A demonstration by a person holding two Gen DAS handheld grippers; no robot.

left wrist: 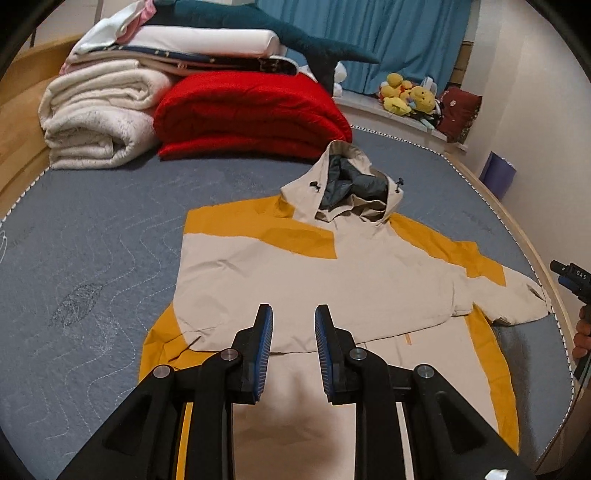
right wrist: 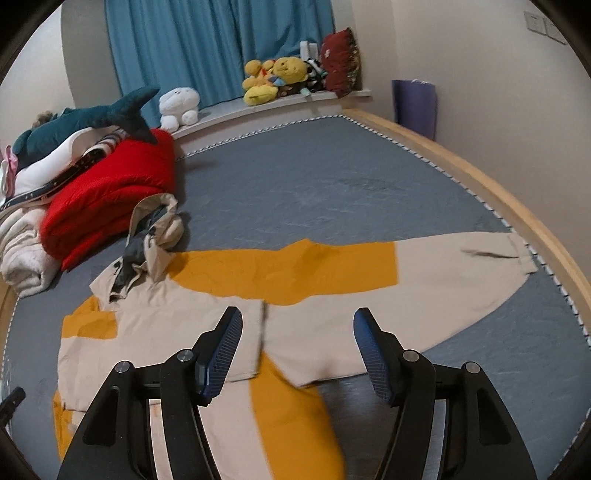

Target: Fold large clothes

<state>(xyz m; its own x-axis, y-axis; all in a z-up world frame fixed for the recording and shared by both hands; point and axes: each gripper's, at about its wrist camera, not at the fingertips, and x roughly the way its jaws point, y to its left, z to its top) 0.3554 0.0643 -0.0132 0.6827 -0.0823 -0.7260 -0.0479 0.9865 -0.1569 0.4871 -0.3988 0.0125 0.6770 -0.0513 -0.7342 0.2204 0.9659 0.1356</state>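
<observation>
A beige and mustard-yellow hooded jacket (left wrist: 332,273) lies flat on the grey bed, hood (left wrist: 351,184) pointing away. One sleeve is folded across its chest; the other sleeve (right wrist: 424,266) stretches out to the bed's right edge. My left gripper (left wrist: 293,314) is open and empty above the jacket's lower middle. My right gripper (right wrist: 297,317) is open and empty above the jacket (right wrist: 221,325) near the armpit of the stretched sleeve. The right gripper's body shows at the right edge of the left wrist view (left wrist: 572,280).
The grey quilted mattress (left wrist: 92,258) has a wooden frame (right wrist: 480,177) along its right side. A red folded blanket (left wrist: 251,114), white folded blankets (left wrist: 96,118) and a teal shark plush (left wrist: 258,26) are stacked behind the hood. Plush toys (right wrist: 273,77) sit on the sill by blue curtains.
</observation>
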